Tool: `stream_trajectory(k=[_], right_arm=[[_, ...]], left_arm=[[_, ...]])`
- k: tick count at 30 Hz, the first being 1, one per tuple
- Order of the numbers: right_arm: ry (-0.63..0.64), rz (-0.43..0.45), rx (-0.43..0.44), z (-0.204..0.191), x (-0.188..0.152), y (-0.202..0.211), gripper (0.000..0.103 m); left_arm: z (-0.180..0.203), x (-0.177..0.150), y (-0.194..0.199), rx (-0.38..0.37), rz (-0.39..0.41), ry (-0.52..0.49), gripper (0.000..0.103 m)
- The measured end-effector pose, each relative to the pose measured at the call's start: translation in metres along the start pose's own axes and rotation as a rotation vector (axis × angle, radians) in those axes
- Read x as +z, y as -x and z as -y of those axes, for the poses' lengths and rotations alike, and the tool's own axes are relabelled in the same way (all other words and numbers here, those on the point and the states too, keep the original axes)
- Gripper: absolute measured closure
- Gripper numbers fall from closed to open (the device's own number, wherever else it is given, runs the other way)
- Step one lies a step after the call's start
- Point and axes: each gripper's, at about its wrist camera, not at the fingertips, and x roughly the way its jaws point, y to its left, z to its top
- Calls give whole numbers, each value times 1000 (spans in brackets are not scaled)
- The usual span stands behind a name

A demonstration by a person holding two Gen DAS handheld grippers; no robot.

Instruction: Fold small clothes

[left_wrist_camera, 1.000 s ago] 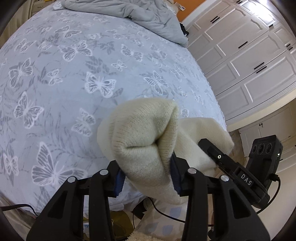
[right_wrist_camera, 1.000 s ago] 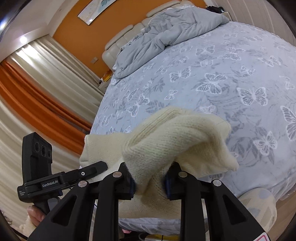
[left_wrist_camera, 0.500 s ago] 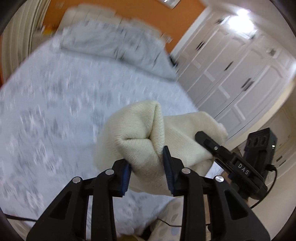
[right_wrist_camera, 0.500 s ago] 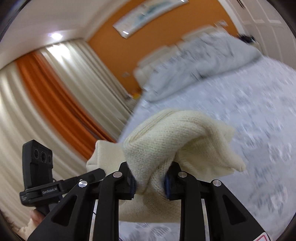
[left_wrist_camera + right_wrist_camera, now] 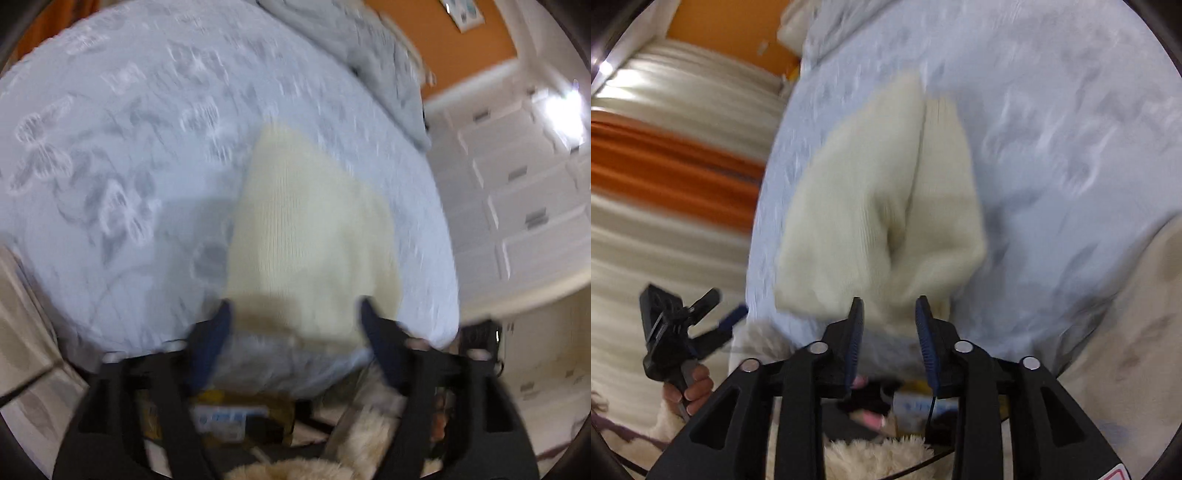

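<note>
**On the bed edge: the cream knit is laid down and the grippers have let go**

Near the bottom middle of the left wrist view, the left gripper (image 5: 295,321) has its two blue pads spread wide, one on each side of the cream knit garment (image 5: 306,236). It pinches nothing. The garment lies on the bed (image 5: 110,155), close to the near edge, in the middle of the frame. The picture is blurry, so fine folds are hard to see.

At the bottom middle of the right wrist view, the right gripper (image 5: 889,325) is also parted, and its pads sit just at the garment's near edge. Whether they touch it cannot be told.

This looks like the laying-down step. The next move probably needs a new grip on one side or end, to bring it over the rest.

The garment is soft, thick and ribbed, with a bumpy tuck down its middle. The bed cover is pale blue with white butterflies. A grey quilt (image 5: 373,62) lies crumpled at the upper right.
</note>
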Motion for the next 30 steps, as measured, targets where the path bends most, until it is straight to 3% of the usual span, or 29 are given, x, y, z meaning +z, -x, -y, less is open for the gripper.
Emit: stream_trajectory(k=[2, 5, 7, 10, 12, 14, 15, 16, 18, 19, 24, 26, 28, 29, 30], right_arm=[[6, 47, -15, -2, 17, 4, 41], [-6, 41, -27, -1, 41, -19, 36], [-8, 2, -83, 5, 51, -45, 35], [-81, -78, -34, 27, 56, -79, 26], [-136, -87, 13, 33, 54, -95, 14], [-172, -99, 68, 34, 53, -107, 17], [-178, -106, 80, 31, 51, -110, 36], [-171, -110, 94, 25, 52, -112, 44], [-100, -81, 61, -2, 55, -104, 55], [-54, -62, 58, -15, 57, -98, 57], [273, 106, 54, -124, 67, -44, 59], [359, 175, 104, -161, 73, -25, 58], [373, 209, 151, -175, 79, -21, 48], [368, 212, 160, -174, 82, -25, 40], [361, 215, 148, -168, 84, -37, 38]], left_arm=[[3, 21, -9, 12, 8, 2, 21], [3, 44, -44, 43, -9, -11, 18], [-4, 54, -83, 65, -83, 6, 18], [-20, 54, -122, 50, -171, 47, 18], [-27, 49, -142, 30, -217, 72, 13], [-32, 46, -149, -3, -230, 100, 17], [-31, 46, -148, -5, -229, 101, 21], [-28, 47, -143, -13, -224, 93, 31], [-18, 49, -128, -21, -196, 49, 45], [-14, 51, -119, -28, -177, 28, 47], [26, 73, -43, -80, -3, -113, 49], [35, 87, -1, -110, 100, -159, 48], [35, 101, 33, -92, 186, -191, 43], [34, 106, 35, -73, 200, -193, 35], [27, 111, 38, -43, 208, -196, 26]])
